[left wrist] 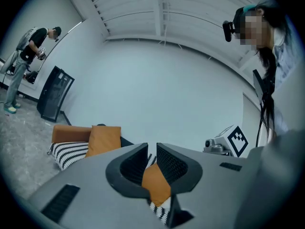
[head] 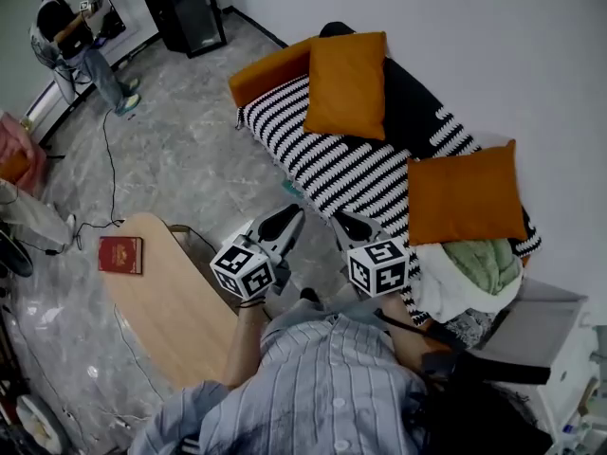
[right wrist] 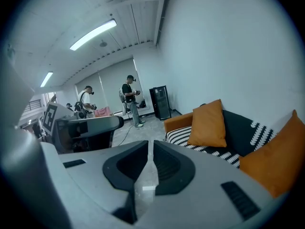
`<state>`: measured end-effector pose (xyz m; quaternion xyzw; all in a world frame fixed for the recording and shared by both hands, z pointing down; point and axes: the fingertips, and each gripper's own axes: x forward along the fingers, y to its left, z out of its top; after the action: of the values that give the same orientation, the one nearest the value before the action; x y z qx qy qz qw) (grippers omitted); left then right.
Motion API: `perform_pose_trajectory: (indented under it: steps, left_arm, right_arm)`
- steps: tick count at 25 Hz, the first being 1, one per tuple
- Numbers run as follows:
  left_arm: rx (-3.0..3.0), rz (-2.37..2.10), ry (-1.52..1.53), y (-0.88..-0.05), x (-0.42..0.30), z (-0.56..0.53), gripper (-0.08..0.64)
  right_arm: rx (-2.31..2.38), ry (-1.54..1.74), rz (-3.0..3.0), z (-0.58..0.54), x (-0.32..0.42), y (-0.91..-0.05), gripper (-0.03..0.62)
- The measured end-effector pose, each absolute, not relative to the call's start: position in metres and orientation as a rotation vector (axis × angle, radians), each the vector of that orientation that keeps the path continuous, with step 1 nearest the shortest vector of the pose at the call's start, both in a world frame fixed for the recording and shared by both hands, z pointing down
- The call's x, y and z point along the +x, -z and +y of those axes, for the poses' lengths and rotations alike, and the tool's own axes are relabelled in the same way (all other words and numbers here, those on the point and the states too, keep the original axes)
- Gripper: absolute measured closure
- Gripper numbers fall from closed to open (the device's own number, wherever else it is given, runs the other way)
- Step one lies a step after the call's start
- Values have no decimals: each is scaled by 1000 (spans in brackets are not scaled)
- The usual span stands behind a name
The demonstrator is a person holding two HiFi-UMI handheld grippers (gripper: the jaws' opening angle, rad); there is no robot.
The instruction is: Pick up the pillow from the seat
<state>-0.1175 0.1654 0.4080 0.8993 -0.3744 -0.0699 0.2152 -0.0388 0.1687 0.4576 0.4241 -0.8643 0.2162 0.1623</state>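
Two orange pillows lean on the back of a sofa with a black-and-white striped seat (head: 332,164): one pillow (head: 347,83) at the far end, the other pillow (head: 465,195) nearer me. My left gripper (head: 292,213) and right gripper (head: 339,218) hover side by side over the floor just short of the seat's front edge, both shut and empty. In the left gripper view the left gripper (left wrist: 151,148) points level at the sofa, with the far pillow (left wrist: 106,140) to its left. The right gripper (right wrist: 151,144) has the far pillow (right wrist: 208,124) to its right.
A wooden table (head: 180,301) with a red book (head: 120,254) stands at my left. A green and white blanket (head: 479,271) is heaped on the sofa's near end. A person (head: 76,36) stands far off by a black cabinet (head: 180,8). A cable (head: 112,173) trails on the floor.
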Motion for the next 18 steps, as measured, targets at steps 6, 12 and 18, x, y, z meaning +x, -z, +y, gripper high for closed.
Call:
perform_pose_trajectory:
  steps: [6,12,18]
  left_arm:
    - [2440,-1042,180,-427,-120,140,511]
    - [2417,-1050,162,-441,-113,97,512]
    - [2416,-1112,181,-429,-114,30,512]
  right_arm:
    - [1203,-677,-2444,140,-35,-469,548]
    - [1126,-701,-2456,94,-44,-485,548]
    - [1056,-671,-2494,18,-48,-475,548]
